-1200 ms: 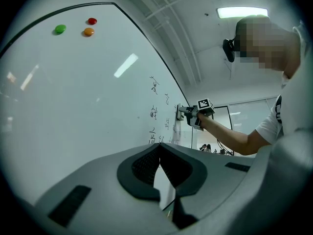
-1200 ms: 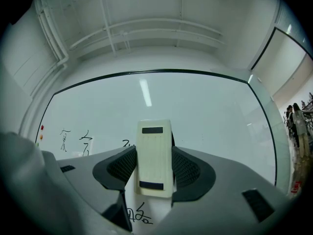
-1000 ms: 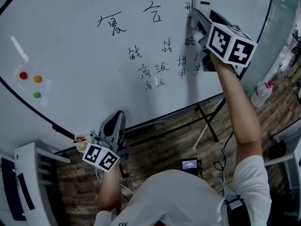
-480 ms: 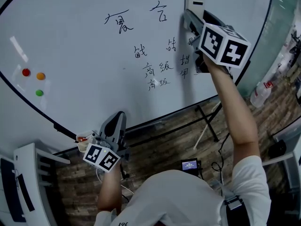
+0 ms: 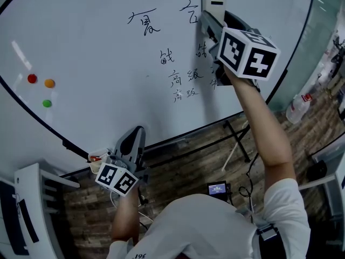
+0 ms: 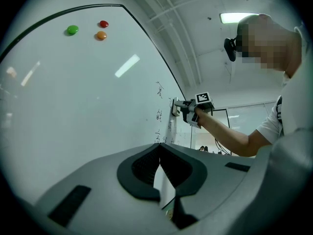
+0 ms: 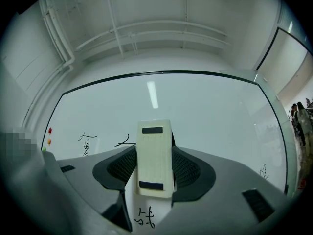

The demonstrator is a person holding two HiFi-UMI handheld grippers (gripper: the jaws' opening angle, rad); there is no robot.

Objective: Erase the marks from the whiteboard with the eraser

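Note:
The whiteboard (image 5: 97,53) bears several black handwritten marks (image 5: 183,85), with more of them near the top (image 5: 144,21). A cream eraser (image 5: 214,5) lies flat against the board at the right end of the writing, and my right gripper (image 5: 212,23) is shut on it. In the right gripper view the eraser (image 7: 154,158) sits between the jaws, with marks (image 7: 145,218) below it and marks (image 7: 87,143) to its left. My left gripper (image 5: 132,143) hangs low by the board's bottom edge, shut and holding nothing; its jaws meet in the left gripper view (image 6: 159,146).
Red (image 5: 32,79), orange (image 5: 49,83) and green (image 5: 47,103) magnets stick to the board's left part. A small tray (image 5: 96,158) hangs at the bottom edge. The board's stand (image 5: 237,139), a bottle (image 5: 296,109) and a small screen (image 5: 217,188) are on the brick floor.
My right gripper has slid left across the board with the eraser, onto the right column of marks, which no longer shows. The left gripper has stayed in place.

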